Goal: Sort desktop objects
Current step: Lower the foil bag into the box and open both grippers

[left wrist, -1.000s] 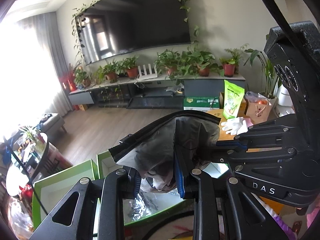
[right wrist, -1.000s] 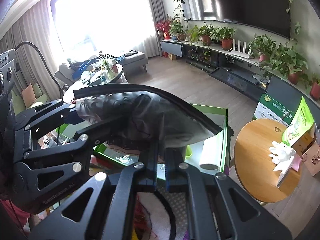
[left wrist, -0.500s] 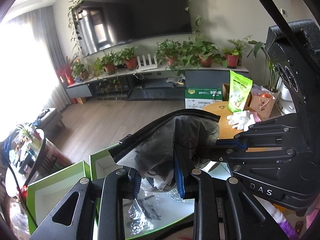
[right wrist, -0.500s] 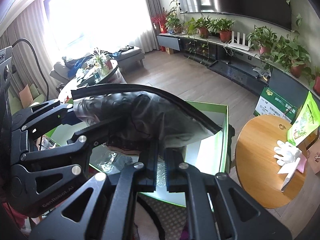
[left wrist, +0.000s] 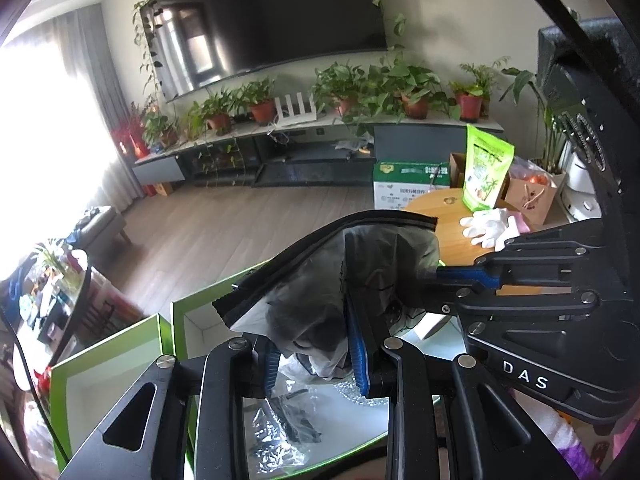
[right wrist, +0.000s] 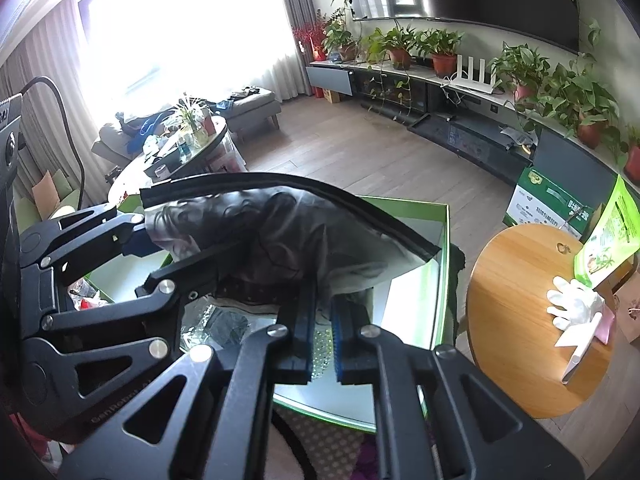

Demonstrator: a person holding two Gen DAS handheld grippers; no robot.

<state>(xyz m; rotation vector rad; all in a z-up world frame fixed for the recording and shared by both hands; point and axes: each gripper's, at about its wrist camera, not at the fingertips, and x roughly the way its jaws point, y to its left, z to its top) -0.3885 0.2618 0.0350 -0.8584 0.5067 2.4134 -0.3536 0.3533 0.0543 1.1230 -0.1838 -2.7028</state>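
The left gripper was clenched on the lower part of a translucent grey plastic zip bag with a black zipper strip, with the film pinched between its blue-padded fingers. The right gripper was also closed, grasping the same bag at its other side; in the right wrist view only a narrow gap showed between its pads lower down, and the bag film went in between them further up. Each gripper was visible in the other's camera, and they met at the bag, which was held in the air with its black strip on top.

Directly under the bag was an open green cardboard box with a white inside. In the box lay crinkled clear plastic wrapping with something dark inside. Right of the box stood a round wooden side table. On the table, well apart from the bag, lay a white glove just beside a standing green snack pouch.
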